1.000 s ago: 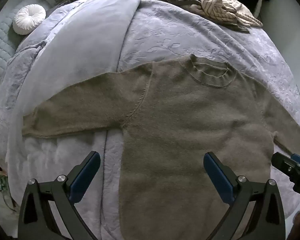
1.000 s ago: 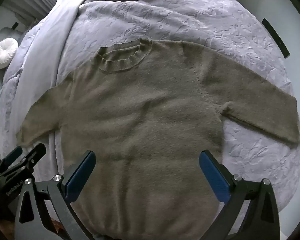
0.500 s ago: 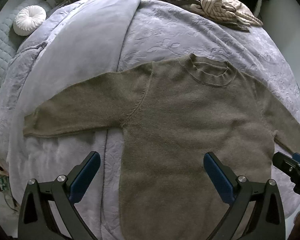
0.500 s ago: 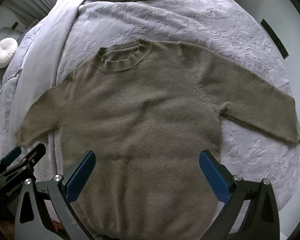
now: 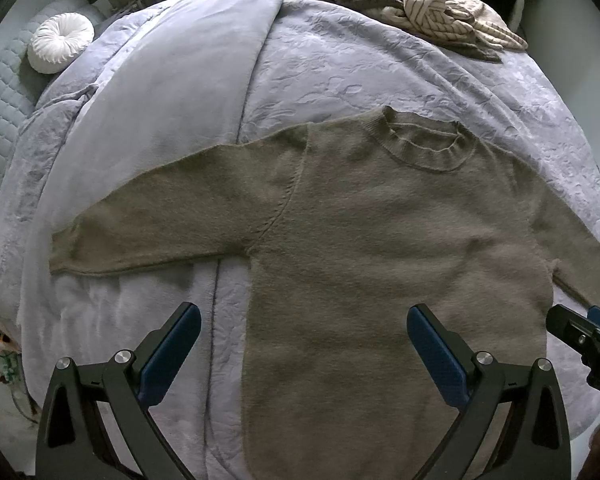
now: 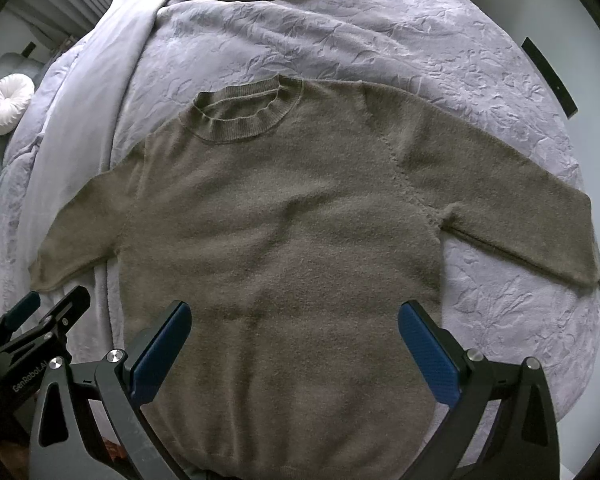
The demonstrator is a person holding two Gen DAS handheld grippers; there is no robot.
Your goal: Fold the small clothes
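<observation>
An olive-brown knit sweater [image 6: 284, 240] lies spread flat, face up, on a bed [image 6: 380, 40] covered with a lavender embossed quilt, collar toward the far end and hem toward the two hand-held claws. Over the past second almost nothing has shifted: the garment keeps the same outline, both sleeves out to the sides, and the two tools have only drifted slightly above the hem. By the look of it, the spreading is finished and no fold has yet been started.

The left claw [image 5: 304, 356] hangs wide open and empty above the sweater's lower left side, one blue pad over bare quilt, the other over the knit body. The right claw [image 6: 294, 354] is spread just as wide, holding nothing, with both pads over the lower body of the garment. Neither appears to touch the cloth, though contact is hard to judge from these angles.

The left sleeve [image 5: 160, 224] reaches out across the quilt well away from the left claw; the right sleeve [image 6: 512, 208] lies well out to the right of the right claw. A likely first fold would bring a sleeve or side edge inward, which would call for each claw to move outward from where it hovers.

A heap of other clothes [image 5: 412, 8] waits at the far end of the bed, and a round white cushion [image 5: 60, 42] sits at the far left.
</observation>
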